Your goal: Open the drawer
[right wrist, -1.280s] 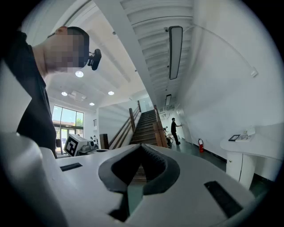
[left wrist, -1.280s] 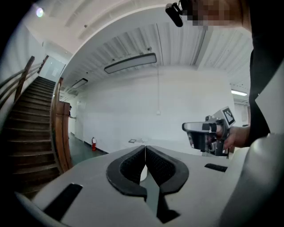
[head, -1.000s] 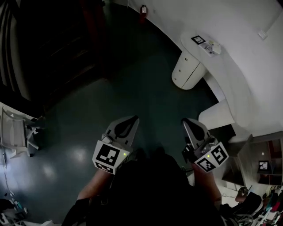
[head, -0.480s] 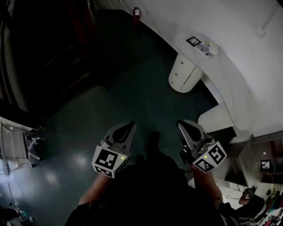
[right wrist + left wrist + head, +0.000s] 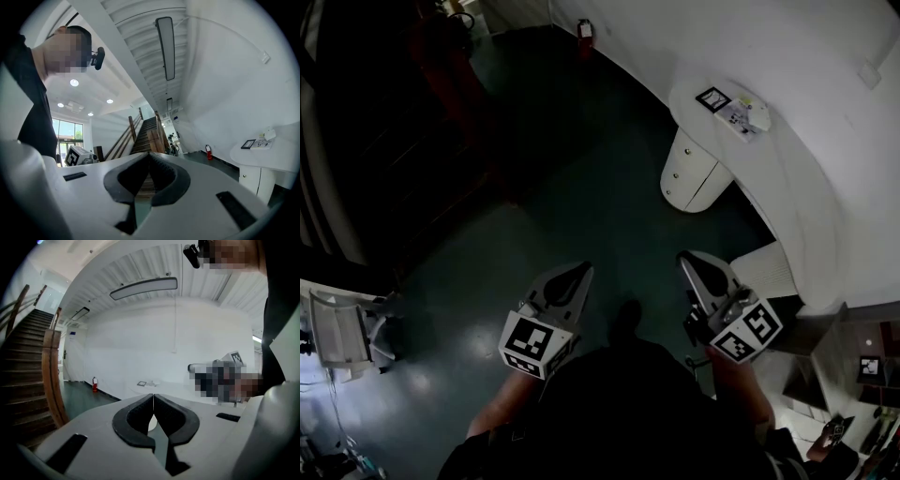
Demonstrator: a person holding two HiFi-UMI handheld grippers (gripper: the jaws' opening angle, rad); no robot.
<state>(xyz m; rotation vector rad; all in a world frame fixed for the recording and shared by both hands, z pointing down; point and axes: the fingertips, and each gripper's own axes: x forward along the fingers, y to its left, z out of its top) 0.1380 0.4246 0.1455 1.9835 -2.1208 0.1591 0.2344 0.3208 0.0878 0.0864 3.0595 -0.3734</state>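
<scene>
Grey jaws on our left gripper (image 5: 573, 277) are pressed together tip to tip, with nothing caught between them. Our right gripper (image 5: 695, 262) is the same, its jaws closed on each other and empty. We hold the two side by side, well apart from one another, both pointing forward over the dark teal floor (image 5: 581, 202). Neither touches anything.

Ahead of the right gripper and well apart from it stands the white drawer unit (image 5: 687, 171), a rounded cabinet tucked under the end of a curved white counter (image 5: 759, 159). Small knobs show on its front, and the drawer fronts look flush and shut. On the counter above the unit lie a square marker card (image 5: 712, 97) and, just beside it, some papers (image 5: 744, 113).

Further back, at the foot of the white wall (image 5: 694, 37), stands a red fire extinguisher (image 5: 584, 29). Off to our left a wooden staircase (image 5: 28, 380) climbs with a brown handrail. In the head view that side is too dark for us to read.
</scene>
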